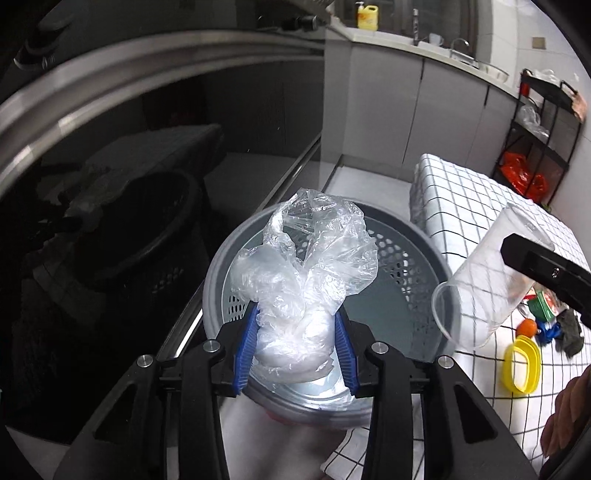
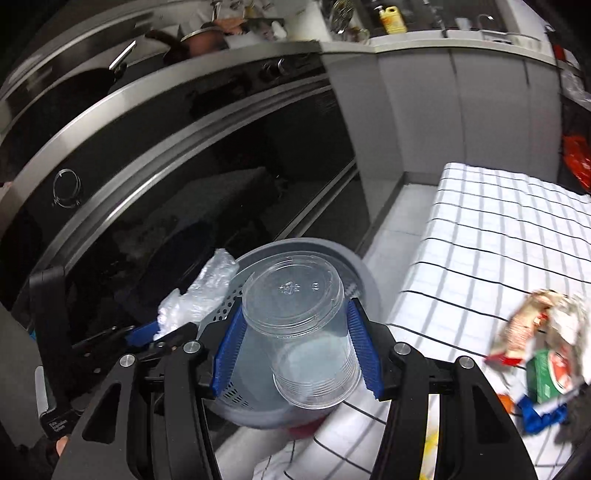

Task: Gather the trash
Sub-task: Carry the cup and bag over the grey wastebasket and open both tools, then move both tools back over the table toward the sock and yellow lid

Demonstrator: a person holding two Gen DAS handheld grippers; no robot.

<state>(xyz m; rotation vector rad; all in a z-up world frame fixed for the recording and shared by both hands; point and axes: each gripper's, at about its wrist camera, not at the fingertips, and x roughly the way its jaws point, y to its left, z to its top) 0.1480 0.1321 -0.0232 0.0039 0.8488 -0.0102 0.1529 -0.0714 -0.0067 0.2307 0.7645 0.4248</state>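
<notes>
A crumpled clear plastic bag (image 1: 306,280) sits low in the middle of the left wrist view, pinched between the blue ribbed pads (image 1: 246,347) of the left gripper (image 1: 297,350), its loose top billowing up over the round grey perforated basket (image 1: 406,258) directly beneath it. In the right wrist view the same bag (image 2: 201,291) shows at the lower left, beside the basket's rim (image 2: 364,273). At the centre of that view a transparent plastic cup (image 2: 303,325) is clamped on its sides by the blue pads (image 2: 364,350) of the right gripper (image 2: 295,350), held above the basket with its closed base turned away from the camera; in the left wrist view the cup (image 1: 487,280) hangs at the right, just beside the basket's edge. To the right of the basket lies a desk covered with a white cloth with a black grid (image 2: 498,236). On it, at the lower right of the left wrist view, lie a yellow oval ring (image 1: 521,365), a small orange ball (image 1: 527,326) and a green carton (image 2: 550,376), with a crumpled paper wrapper (image 2: 535,317) close by. Behind, a dark glossy oven front (image 2: 166,206) fills the left, and a yellow bottle (image 1: 367,15) stands on the far counter at the top.
</notes>
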